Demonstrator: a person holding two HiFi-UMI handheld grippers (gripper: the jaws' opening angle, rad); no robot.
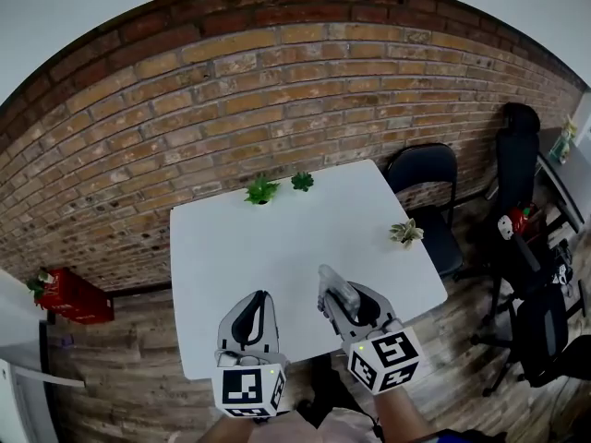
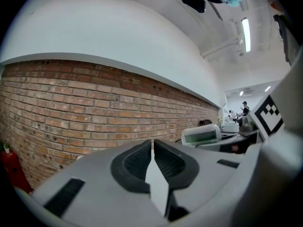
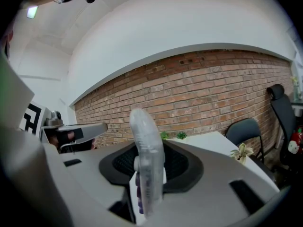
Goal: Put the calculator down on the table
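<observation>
We list one calculator (image 3: 147, 160) clamped edge-on between our right gripper's (image 1: 340, 305) jaws, left gripper (image 2: 152, 148) closed and empty, three small plants (image 1: 261, 191) (image 1: 302, 181) (image 1: 404, 233) on one white table (image 1: 277, 257)

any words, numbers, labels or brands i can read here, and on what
No text can be read.
Translucent grey calculator: print on its purple keys too blurred; its display shows no legible digits.
Black-and-white marker cubes: square patterns only, no letters.
</observation>
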